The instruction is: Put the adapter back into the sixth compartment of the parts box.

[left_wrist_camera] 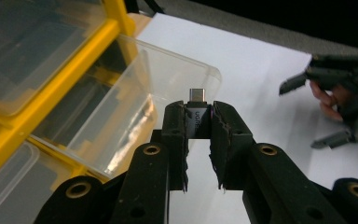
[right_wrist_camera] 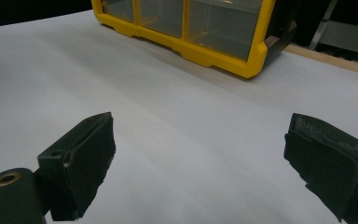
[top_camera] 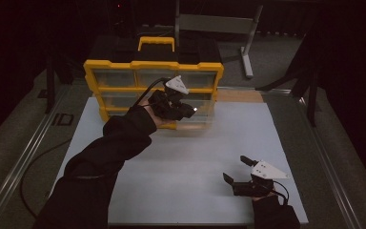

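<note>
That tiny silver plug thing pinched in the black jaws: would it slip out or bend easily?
The small silver metal USB adapter looks rigid, so bending seems unlikely. Its smooth shell may be slippery, though the left gripper clamps its sides. It probably weighs very little.

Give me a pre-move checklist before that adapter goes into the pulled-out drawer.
1. Left gripper shut on the USB-C adapter: ok.
2. Adapter upright, plug tip clear of the pads: ok.
3. Clear drawer pulled out of the yellow organizer: ok.
4. Adapter directly over the drawer opening: cannot tell.
5. Right gripper open, away from the organizer, over the white mat: ok.
6. Drawer contents: cannot tell.
</note>
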### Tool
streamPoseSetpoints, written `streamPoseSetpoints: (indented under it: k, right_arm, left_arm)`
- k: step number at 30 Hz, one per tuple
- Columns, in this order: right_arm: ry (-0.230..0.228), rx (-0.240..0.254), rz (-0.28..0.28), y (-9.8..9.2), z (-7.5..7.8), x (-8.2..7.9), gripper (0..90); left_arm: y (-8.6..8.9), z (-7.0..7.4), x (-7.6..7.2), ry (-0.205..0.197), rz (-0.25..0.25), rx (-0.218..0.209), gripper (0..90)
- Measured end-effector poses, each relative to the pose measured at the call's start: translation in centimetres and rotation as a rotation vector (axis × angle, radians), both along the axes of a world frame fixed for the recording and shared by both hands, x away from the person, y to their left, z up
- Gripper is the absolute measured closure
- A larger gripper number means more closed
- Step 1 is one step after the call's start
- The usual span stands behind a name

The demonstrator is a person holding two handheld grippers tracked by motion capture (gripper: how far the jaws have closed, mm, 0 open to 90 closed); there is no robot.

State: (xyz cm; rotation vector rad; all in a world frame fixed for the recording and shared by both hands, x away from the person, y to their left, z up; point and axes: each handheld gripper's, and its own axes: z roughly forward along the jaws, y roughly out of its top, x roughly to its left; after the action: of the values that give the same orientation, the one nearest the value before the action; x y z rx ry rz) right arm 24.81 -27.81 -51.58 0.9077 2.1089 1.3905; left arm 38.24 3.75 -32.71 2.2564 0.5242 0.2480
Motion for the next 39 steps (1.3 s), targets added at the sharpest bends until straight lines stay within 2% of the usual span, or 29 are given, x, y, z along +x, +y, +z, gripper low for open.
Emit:
streamPoseSetpoints:
  k: [3, 10, 14, 15, 31, 36, 39]
  right_arm:
    - [0.001, 0.000, 0.000, 0.0, 0.0, 0.0, 8.4]
    - [-0.001, -0.002, 0.000, 0.0, 0.0, 0.0, 8.4]
    - [0.000, -0.002, 0.000, 0.0, 0.0, 0.0, 8.4]
    - [-0.001, -0.002, 0.000, 0.0, 0.0, 0.0, 8.4]
    - [0.004, -0.002, 0.002, 0.0, 0.0, 0.0, 8.4]
    - [0.002, -0.006, 0.000, 0.0, 0.0, 0.0, 8.4]
    - [0.001, -0.005, 0.001, 0.0, 0.0, 0.0, 8.4]
  left_arm:
    - [0.1, -0.1, 0.3, 0.000, 0.032, -0.023, 77.5]
    - [-0.2, -0.6, 0.6, -0.013, 0.072, -0.035, 77.5]
    - [-0.3, -0.8, 0.7, -0.010, 0.082, -0.052, 77.5]
    - [-0.3, -1.2, 0.9, -0.007, 0.098, -0.066, 77.5]
    - [-0.1, -2.6, 1.7, -0.031, 0.188, -0.136, 77.5]
    - [-0.4, -3.0, 1.7, -0.044, 0.202, -0.127, 77.4]
    - [-0.6, -3.4, 1.8, -0.047, 0.216, -0.137, 77.4]
